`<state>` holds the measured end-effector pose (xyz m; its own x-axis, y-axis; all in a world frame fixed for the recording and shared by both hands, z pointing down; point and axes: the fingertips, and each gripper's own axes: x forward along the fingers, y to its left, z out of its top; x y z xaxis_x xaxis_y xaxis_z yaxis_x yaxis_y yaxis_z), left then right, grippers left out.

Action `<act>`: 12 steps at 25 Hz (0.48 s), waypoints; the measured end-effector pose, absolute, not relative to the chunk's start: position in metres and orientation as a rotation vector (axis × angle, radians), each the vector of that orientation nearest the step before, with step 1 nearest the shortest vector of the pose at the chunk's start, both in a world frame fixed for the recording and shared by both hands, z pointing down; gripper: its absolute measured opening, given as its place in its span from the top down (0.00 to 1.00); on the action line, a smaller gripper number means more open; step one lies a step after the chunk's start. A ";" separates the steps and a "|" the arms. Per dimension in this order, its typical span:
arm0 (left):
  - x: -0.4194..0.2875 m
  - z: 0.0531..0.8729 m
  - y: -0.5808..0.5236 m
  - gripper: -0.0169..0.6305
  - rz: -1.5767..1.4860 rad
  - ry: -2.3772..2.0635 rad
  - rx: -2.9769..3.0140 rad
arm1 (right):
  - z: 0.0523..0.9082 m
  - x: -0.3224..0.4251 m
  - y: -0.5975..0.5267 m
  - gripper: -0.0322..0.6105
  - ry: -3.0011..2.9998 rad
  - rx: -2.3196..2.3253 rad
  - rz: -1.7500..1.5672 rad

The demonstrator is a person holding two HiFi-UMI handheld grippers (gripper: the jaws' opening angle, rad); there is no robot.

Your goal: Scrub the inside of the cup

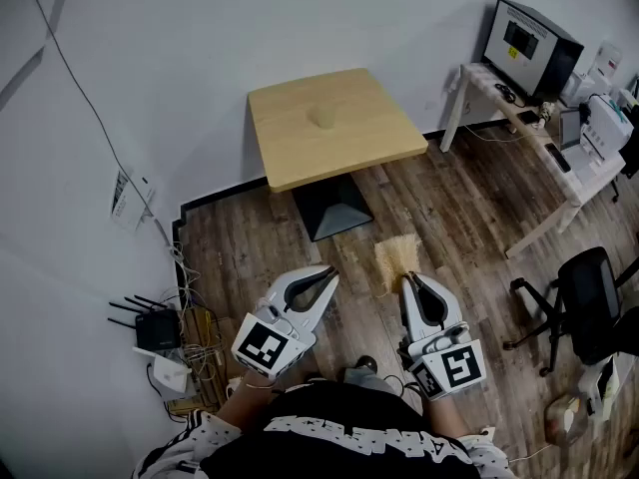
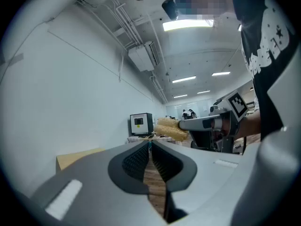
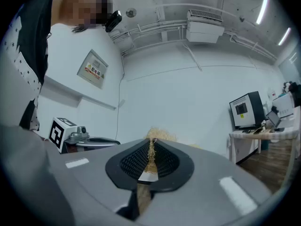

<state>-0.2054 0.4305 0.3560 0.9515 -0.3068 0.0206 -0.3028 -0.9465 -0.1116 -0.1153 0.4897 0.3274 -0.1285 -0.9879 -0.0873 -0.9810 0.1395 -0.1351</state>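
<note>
A small tan cup (image 1: 324, 118) stands on the square wooden table (image 1: 290, 158) ahead of me, hard to tell from the tabletop. My right gripper (image 1: 409, 279) is shut on a straw-coloured fibre scrubber (image 1: 395, 258) that sticks out past its tips. The right gripper view shows the scrubber (image 3: 158, 134) pinched between the dark pads. My left gripper (image 1: 332, 270) is shut with nothing in it, and the closed jaws (image 2: 149, 145) show only floor behind them. Both grippers hang level over the floor, well short of the table. The left gripper view also shows the scrubber (image 2: 171, 128).
A white desk (image 1: 559, 173) with a monitor (image 1: 529, 43) stands at the right. A black office chair (image 1: 589, 302) is beside it. A router (image 1: 155, 329) and loose cables (image 1: 195, 342) lie by the left wall. The table rests on a dark pedestal base (image 1: 334, 208).
</note>
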 end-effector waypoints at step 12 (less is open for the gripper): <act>-0.183 0.359 0.438 0.97 -0.121 0.484 -3.011 | 0.330 -0.089 0.497 0.90 2.219 -1.925 -0.067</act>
<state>-0.1826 0.4378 0.3587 0.9466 -0.3161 0.0640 -0.3090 -0.9457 -0.1004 -0.0889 0.4972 0.3302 -0.1298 -0.9839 -0.1228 -0.9747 0.1494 -0.1663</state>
